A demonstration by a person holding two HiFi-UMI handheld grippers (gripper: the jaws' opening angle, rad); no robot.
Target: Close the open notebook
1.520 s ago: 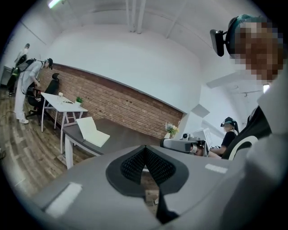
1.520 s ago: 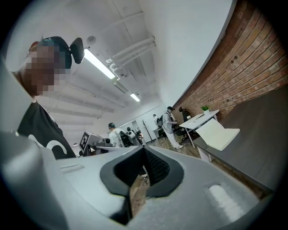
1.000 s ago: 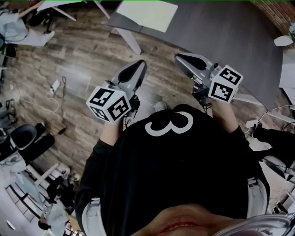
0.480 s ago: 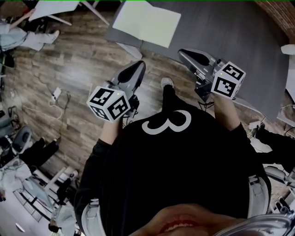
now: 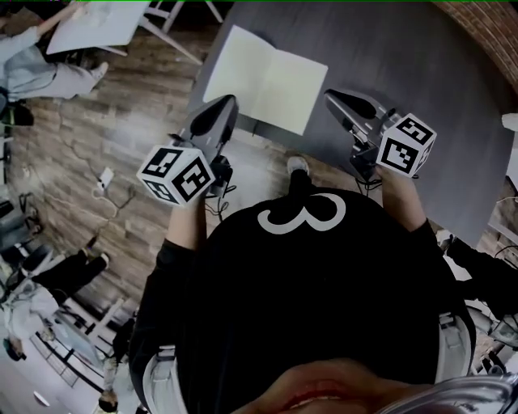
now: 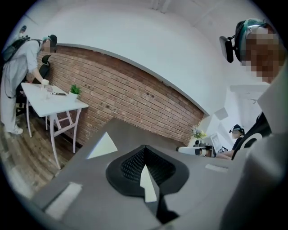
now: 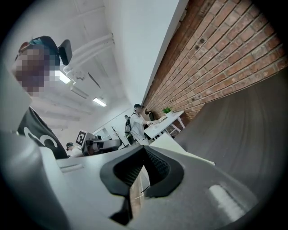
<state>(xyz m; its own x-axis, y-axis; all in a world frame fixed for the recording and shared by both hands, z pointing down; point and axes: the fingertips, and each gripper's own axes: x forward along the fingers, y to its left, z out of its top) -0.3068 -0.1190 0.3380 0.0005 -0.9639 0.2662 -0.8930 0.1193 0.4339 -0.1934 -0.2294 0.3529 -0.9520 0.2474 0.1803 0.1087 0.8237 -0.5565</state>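
The open notebook point(image 5: 265, 78) lies flat, blank pale pages up, at the near left corner of a dark grey table point(image 5: 405, 57). My left gripper point(image 5: 222, 103) hangs over the wooden floor just left of the table's near edge, its tip close to the notebook's lower left corner. To the notebook's right, my right gripper point(image 5: 333, 97) is over the table. Both are shut and hold nothing. In the left gripper view the notebook point(image 6: 103, 146) shows as a pale wedge beyond the left gripper point(image 6: 145, 148). In the right gripper view the notebook point(image 7: 180, 150) lies ahead of the right gripper point(image 7: 145, 149).
A white table point(image 5: 97, 24) with a person bent over it stands at the far left. Cables and a power strip point(image 5: 105, 176) lie on the wooden floor. A brick wall point(image 6: 135, 99) runs behind the grey table. Other people and chairs point(image 5: 48, 291) are at the lower left.
The person has stepped toward the grey table, so the notebook has come nearer and now lies between the two gripper tips. The left gripper has shifted left and forward. Both stayed shut.
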